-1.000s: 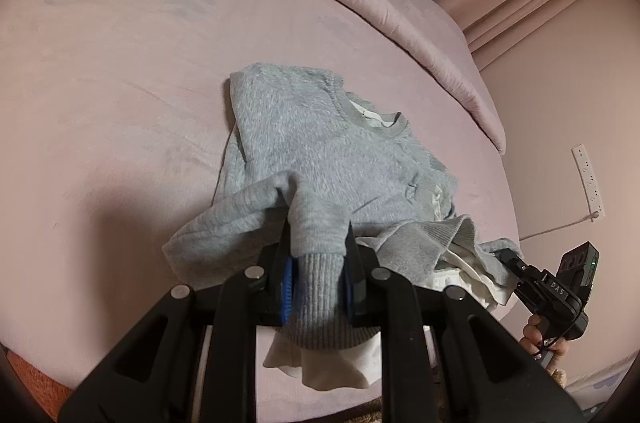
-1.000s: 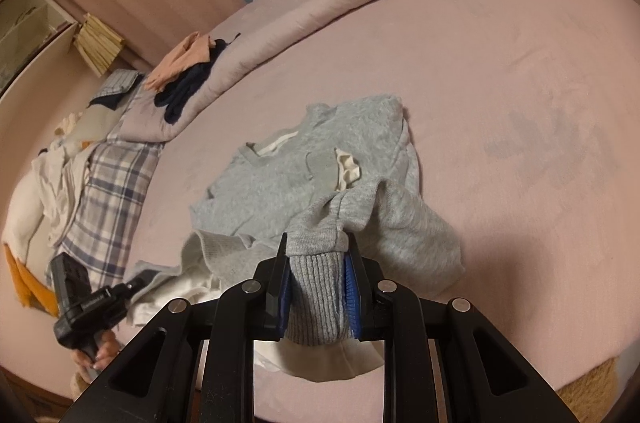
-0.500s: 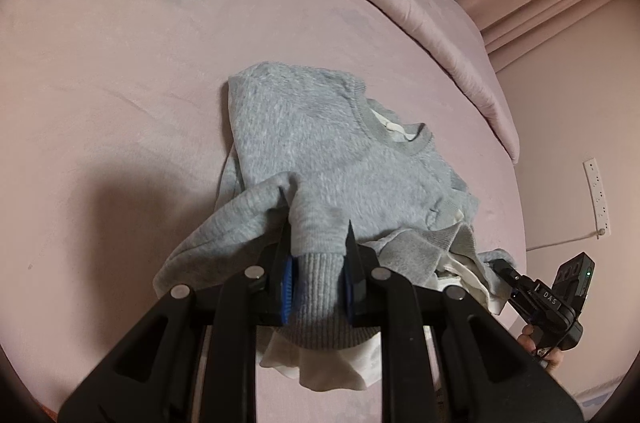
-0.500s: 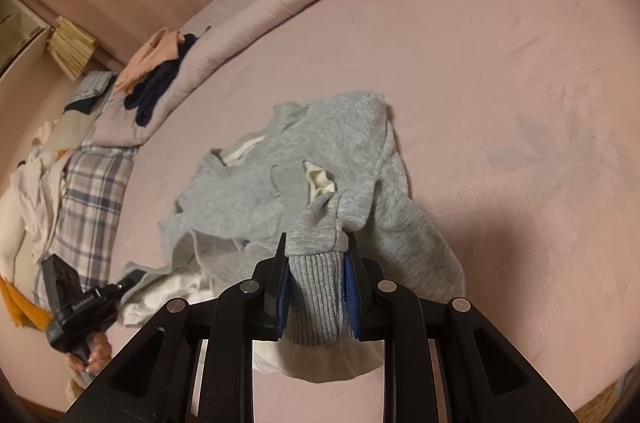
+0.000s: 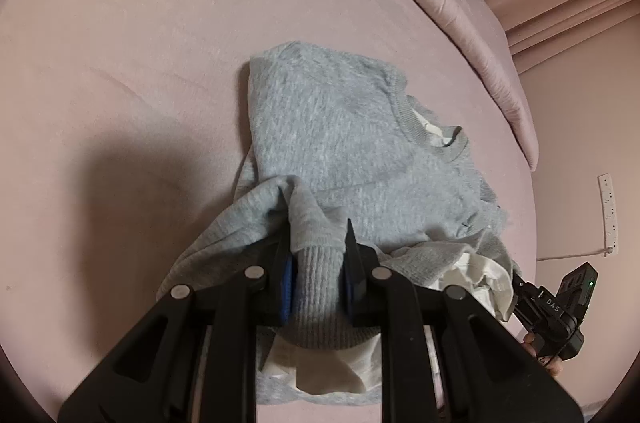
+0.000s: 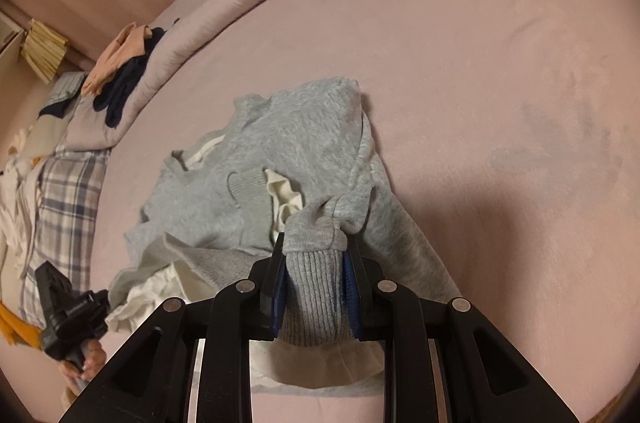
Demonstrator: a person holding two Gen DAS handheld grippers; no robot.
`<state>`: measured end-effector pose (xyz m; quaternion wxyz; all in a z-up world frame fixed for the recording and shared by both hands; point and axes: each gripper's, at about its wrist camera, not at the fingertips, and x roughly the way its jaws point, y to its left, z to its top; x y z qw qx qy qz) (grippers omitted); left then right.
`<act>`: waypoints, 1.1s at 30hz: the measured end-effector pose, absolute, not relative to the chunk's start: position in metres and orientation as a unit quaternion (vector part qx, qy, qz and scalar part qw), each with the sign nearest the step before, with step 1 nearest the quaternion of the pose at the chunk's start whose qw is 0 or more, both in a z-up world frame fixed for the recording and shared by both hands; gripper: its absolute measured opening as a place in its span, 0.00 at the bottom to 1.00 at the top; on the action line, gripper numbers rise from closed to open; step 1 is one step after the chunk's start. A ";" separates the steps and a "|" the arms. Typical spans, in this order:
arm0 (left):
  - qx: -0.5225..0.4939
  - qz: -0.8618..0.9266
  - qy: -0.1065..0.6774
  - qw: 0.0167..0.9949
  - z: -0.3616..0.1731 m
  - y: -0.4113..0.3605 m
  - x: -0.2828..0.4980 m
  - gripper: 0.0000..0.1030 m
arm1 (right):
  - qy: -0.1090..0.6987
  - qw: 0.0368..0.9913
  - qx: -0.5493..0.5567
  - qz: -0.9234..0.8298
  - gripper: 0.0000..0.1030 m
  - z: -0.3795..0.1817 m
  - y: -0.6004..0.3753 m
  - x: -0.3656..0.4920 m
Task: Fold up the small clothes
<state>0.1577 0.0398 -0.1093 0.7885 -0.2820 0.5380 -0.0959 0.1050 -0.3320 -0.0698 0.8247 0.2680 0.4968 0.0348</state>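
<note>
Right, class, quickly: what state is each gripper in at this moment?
Left gripper: shut on the ribbed hem of the grey sweatshirt.
Right gripper: shut on the ribbed hem of the same sweatshirt.

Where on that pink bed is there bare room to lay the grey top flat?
Bare bedspread runs wide from the grey sweatshirt toward the rolled quilt, and on its other side too. It is crowded by the bed's edge, where the clothes pile and plaid fabric lie.
</note>
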 end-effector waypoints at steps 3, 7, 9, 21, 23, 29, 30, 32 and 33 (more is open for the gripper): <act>-0.285 -0.094 0.543 0.784 -0.115 0.040 0.161 0.18 | 0.501 0.821 0.272 0.030 0.22 -0.075 -0.334 0.108; -0.288 -0.093 0.544 0.783 -0.118 0.041 0.162 0.18 | 0.504 0.822 0.263 0.023 0.22 -0.078 -0.333 0.109; -0.292 -0.090 0.544 0.781 -0.120 0.041 0.162 0.19 | 0.503 0.825 0.258 0.021 0.22 -0.078 -0.331 0.110; -0.294 -0.081 0.544 0.782 -0.125 0.040 0.162 0.21 | 0.503 0.821 0.269 0.014 0.22 -0.085 -0.333 0.111; -0.292 -0.079 0.544 0.783 -0.124 0.039 0.162 0.21 | 0.503 0.822 0.267 0.013 0.22 -0.086 -0.333 0.111; -0.288 -0.073 0.545 0.784 -0.124 0.038 0.163 0.21 | 0.503 0.824 0.260 0.009 0.22 -0.086 -0.330 0.112; -0.287 -0.073 0.545 0.784 -0.124 0.038 0.163 0.21 | 0.503 0.824 0.260 0.009 0.22 -0.086 -0.330 0.112; -0.287 -0.074 0.545 0.784 -0.124 0.038 0.163 0.21 | 0.503 0.824 0.261 0.009 0.22 -0.086 -0.330 0.112; -0.287 -0.073 0.544 0.785 -0.124 0.037 0.163 0.21 | 0.503 0.824 0.261 0.009 0.22 -0.087 -0.330 0.112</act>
